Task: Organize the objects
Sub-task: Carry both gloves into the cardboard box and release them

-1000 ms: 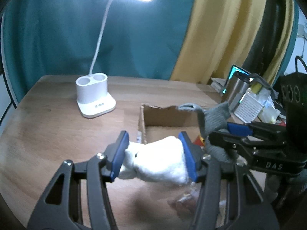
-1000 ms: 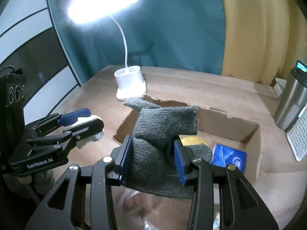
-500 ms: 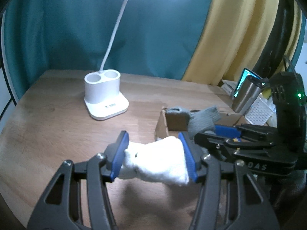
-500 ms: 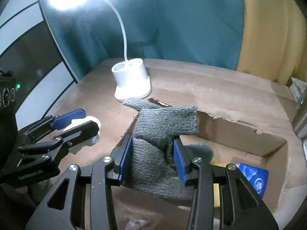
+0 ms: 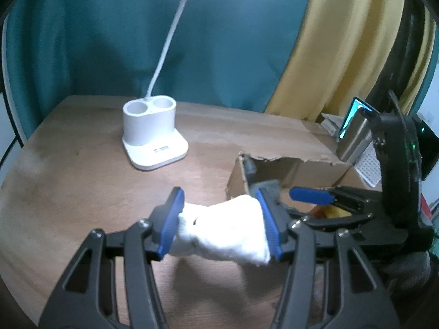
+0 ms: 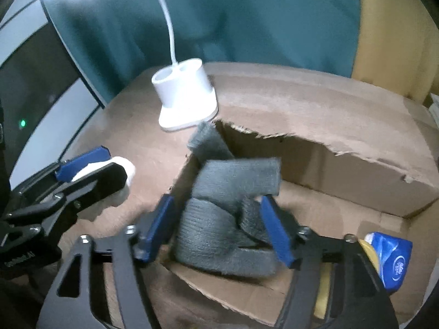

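My left gripper (image 5: pixel 221 220) is shut on a white glove (image 5: pixel 225 233) and holds it above the wooden table, just left of the cardboard box (image 5: pixel 299 170). My right gripper (image 6: pixel 221 226) stands open over the box's near left corner (image 6: pixel 356 181). The grey glove (image 6: pixel 230 208) lies loose between its spread jaws, draped over the box's left wall and into the box. The left gripper with the white glove also shows in the right wrist view (image 6: pixel 93 170). The right gripper shows in the left wrist view (image 5: pixel 312 196).
A white desk lamp base (image 5: pixel 152 134) stands on the table behind the box. A blue packet (image 6: pixel 392 260) and a yellow object (image 6: pixel 321 288) lie inside the box. A steel tumbler (image 5: pixel 354 139) and clutter sit at the table's right end.
My right gripper has lowered over the box and opened, letting go of the grey glove, which now rests on the box's left wall. My left gripper has drawn back to the left, still holding the white glove.
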A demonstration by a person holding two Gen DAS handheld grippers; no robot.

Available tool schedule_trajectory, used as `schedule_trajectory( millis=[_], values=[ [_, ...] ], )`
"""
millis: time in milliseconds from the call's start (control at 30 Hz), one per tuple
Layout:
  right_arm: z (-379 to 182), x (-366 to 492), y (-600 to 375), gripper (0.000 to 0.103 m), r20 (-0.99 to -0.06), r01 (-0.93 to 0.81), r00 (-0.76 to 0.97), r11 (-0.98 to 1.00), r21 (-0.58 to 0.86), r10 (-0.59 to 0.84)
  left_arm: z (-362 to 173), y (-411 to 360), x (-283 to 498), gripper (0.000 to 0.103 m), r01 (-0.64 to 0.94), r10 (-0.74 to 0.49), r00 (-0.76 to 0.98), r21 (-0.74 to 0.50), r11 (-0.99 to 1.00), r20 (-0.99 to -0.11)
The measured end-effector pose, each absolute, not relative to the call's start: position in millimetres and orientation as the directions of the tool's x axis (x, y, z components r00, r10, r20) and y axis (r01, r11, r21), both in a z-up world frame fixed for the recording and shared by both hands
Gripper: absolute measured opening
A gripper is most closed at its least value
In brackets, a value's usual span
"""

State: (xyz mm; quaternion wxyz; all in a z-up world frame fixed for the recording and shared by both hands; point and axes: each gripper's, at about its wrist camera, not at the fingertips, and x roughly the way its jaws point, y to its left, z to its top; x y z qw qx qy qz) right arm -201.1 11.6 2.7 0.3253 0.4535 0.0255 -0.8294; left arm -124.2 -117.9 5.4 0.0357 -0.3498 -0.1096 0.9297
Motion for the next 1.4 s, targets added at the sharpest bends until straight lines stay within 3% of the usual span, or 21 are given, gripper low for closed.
schedule_trajectory(
  millis=[300,800,1167,1233,1300,1400],
  values=[
    [32.8,-186.9,54.1,0.072,-0.718,0.538,-0.477,-0.814,0.217,-0.507,16.8,-81.1,-128.6,0.055,-0.041,0.171,-0.754,-0.214,-0.976,-0.634],
    [33.4,-195.4,143.8,0.072,-0.688,0.436,-0.561,-0.871,0.228,-0.461,14.5,-6.8,-172.3,0.055,-0.106,0.187,-0.729,-0.161,-0.981,-0.659],
    [28.7,-200.1,172.1,0.072,-0.672,0.402,-0.578,-0.878,0.259,-0.463,21.7,-10.3,-164.2,0.058,-0.071,0.151,-0.724,-0.145,-0.987,-0.673],
    [30.2,-195.9,172.7,0.072,-0.667,0.406,-0.581,-0.877,0.257,-0.465,23.0,-15.6,-156.3,0.061,-0.053,0.129,-0.731,-0.132,-0.99,-0.67],
    [31.2,-190.4,172.1,0.072,-0.667,0.411,-0.581,-0.876,0.254,-0.466,22.2,-21.7,-149.6,0.074,-0.04,0.117,-0.732,-0.13,-0.991,-0.671],
    [30.6,-183.7,174.6,0.072,-0.672,0.412,-0.577,-0.876,0.252,-0.465,18.8,-32.2,-139.9,0.075,-0.018,0.096,-0.732,-0.122,-0.992,-0.674]
  ],
)
